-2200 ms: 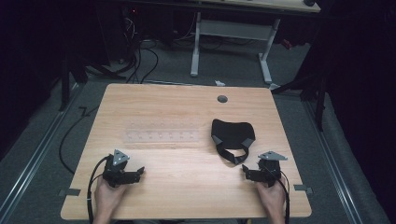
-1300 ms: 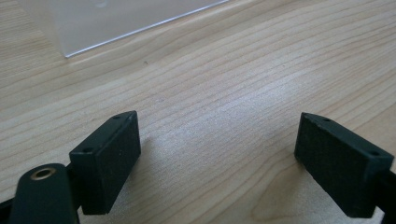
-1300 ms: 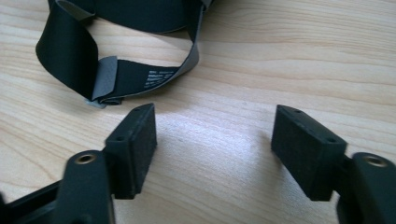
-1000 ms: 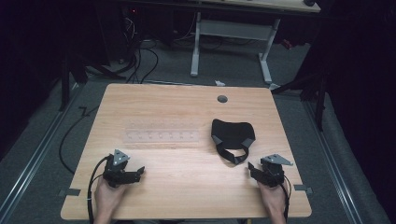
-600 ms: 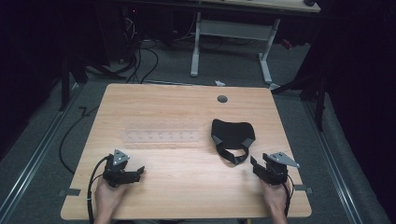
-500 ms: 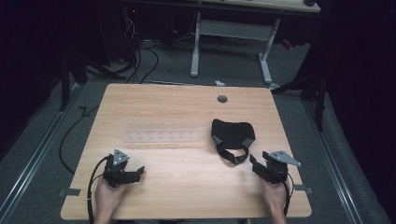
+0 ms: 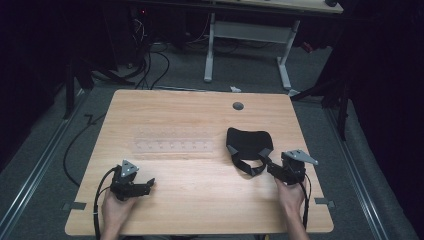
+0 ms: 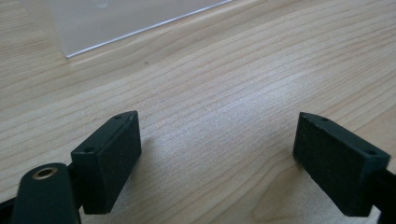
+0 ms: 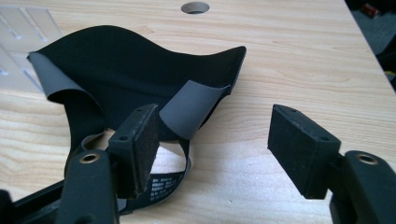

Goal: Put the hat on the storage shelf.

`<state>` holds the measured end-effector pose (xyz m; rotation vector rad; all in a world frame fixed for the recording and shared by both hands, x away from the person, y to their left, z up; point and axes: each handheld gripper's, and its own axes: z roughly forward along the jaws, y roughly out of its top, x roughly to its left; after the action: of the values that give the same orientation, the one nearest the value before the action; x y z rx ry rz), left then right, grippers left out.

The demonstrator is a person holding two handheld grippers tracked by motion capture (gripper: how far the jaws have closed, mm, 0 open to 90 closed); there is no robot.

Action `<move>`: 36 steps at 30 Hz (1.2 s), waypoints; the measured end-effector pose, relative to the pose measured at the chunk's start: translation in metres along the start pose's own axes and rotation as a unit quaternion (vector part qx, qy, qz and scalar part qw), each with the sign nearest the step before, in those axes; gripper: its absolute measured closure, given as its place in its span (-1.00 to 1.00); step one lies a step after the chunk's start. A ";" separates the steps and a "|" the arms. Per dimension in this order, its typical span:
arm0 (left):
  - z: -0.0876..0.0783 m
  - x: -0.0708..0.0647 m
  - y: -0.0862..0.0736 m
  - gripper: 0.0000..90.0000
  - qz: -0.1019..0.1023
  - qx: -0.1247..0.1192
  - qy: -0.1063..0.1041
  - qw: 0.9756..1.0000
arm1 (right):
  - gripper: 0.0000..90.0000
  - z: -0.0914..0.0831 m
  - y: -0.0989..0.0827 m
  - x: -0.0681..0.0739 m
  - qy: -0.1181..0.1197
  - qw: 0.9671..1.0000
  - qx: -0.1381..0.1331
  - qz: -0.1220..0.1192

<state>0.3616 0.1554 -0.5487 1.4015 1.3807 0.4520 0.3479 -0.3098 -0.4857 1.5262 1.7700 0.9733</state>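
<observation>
Lying on the table (image 7: 200,195) at four o'clock from its middle: black eye mask (image 7: 248,142). Hovering beside its strap, jaws just widening, gripping nothing: right gripper (image 9: 212,144). Resting at seven o'clock, gaping, empty: left gripper (image 8: 217,154).

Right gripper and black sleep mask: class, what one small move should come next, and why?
Probably ease the right gripper forward so its jaws straddle the grey strap end of the black sleep mask. The jaws, just opening, stand wide with nothing between them, and the strap lies just ahead, beside one pad.
</observation>
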 end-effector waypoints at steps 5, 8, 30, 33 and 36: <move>0.000 0.000 0.000 -0.65 0.000 0.000 0.000 1.000 | -0.35 0.009 0.005 -0.003 0.003 1.000 0.020 0.020; 0.000 0.000 0.000 -0.65 -0.001 -0.001 0.000 1.000 | -0.36 0.016 0.009 -0.005 -0.001 0.999 0.025 0.022; 0.000 0.000 0.000 -0.65 -0.001 -0.001 0.001 1.000 | -0.22 0.049 0.005 -0.014 0.011 0.997 0.054 0.057; 0.000 0.000 0.000 -0.65 -0.001 -0.001 0.001 1.000 | -0.15 0.052 0.004 -0.014 0.013 0.997 0.050 0.055; 0.000 0.000 0.000 -0.65 -0.001 -0.001 0.001 1.000 | -0.13 0.054 0.003 -0.014 0.017 0.997 0.046 0.060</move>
<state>0.3619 0.1552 -0.5488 1.3986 1.3819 0.4530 0.3960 -0.3151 -0.5137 1.7004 1.7851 0.9938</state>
